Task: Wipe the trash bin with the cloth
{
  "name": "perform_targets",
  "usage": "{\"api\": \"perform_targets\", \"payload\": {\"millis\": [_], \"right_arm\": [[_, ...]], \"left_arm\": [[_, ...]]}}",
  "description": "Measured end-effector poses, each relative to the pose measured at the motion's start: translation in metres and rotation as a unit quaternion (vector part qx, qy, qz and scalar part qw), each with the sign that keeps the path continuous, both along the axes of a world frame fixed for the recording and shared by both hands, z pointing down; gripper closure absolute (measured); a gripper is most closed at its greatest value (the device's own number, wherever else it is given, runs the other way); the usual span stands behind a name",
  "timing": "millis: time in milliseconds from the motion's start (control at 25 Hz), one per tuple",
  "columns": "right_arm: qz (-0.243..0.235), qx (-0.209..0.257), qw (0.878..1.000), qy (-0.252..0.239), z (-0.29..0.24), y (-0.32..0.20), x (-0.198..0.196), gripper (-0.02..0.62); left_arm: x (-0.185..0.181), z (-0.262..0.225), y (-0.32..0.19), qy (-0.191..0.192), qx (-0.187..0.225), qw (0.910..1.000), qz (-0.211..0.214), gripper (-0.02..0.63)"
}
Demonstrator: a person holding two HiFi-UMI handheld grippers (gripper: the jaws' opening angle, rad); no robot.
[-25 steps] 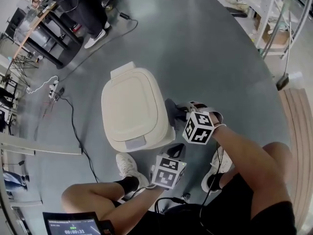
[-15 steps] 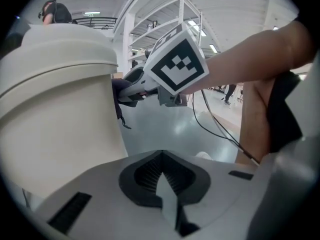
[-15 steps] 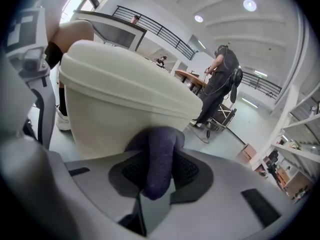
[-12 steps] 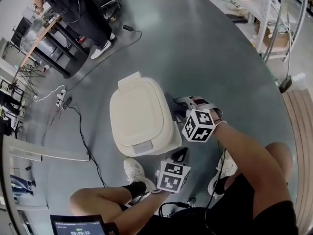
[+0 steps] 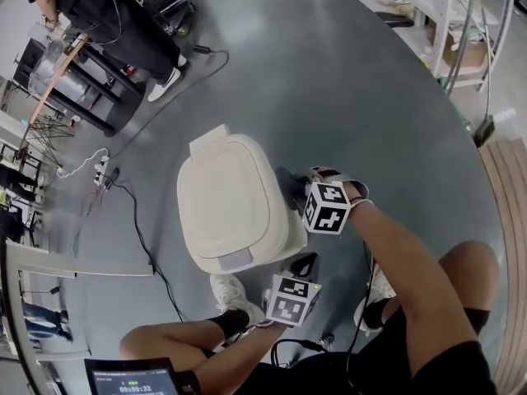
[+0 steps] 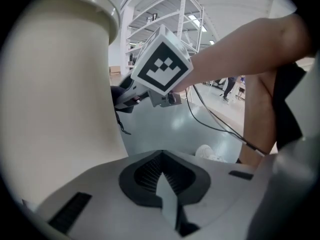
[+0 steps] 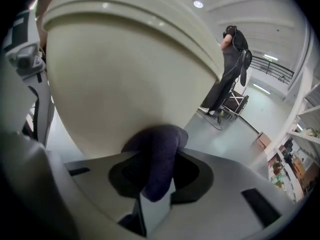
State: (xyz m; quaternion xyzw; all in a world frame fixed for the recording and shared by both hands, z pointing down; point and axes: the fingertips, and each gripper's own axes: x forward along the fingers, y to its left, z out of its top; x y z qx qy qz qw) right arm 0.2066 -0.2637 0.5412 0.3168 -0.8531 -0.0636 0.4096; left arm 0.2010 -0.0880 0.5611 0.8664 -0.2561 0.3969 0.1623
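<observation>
- Wiping looks under way to us: our right hand-held gripper (image 5: 300, 192) clamps the cloth (image 5: 287, 182) against the trash bin (image 5: 226, 204) at its 3 o'clock side.
- Our left hand-held gripper (image 5: 303, 263), at 5 o'clock, has its jaws together on nothing; how much is wiped, we cannot tell.

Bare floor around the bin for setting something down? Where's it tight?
Free: the wide grey floor beyond the trash bin, up toward the shelving. Crowded: the bin's left has a cable and power strip. Its near side holds the person's shoe and left hand-held gripper. On its right, the right hand-held gripper holds the cloth against it.
</observation>
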Motion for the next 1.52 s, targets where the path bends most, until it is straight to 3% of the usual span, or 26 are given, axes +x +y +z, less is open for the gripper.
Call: {"api": "perform_targets", "payload": {"millis": [440, 840, 1200, 1360, 1520], "right_arm": [[-0.006, -0.032, 0.999, 0.021, 0.081, -0.007, -0.003, 0.503], [0.011, -0.071, 0.997, 0.023, 0.141, -0.009, -0.005, 0.503], [0.017, -0.075, 0.996, 0.039, 0.129, 0.001, 0.009, 0.503], [0.069, -0.076, 0.994, -0.023, 0.115, -0.012, 0.003, 0.503], [0.08, -0.055, 0.995, -0.038, 0.066, 0.001, 0.009, 0.503]], "left_arm": [[0.01, 0.026, 0.0, -0.022, 0.014, 0.9984, 0.049, 0.609], [0.003, 0.027, -0.001, -0.012, -0.027, 0.9991, 0.031, 0.609], [0.019, 0.004, 0.01, 0.002, -0.028, 0.999, 0.036, 0.609], [0.016, 0.001, -0.002, 0.014, -0.009, 0.9989, 0.043, 0.609], [0.026, -0.035, -0.002, 0.04, 0.023, 0.9978, 0.048, 0.609]]}}
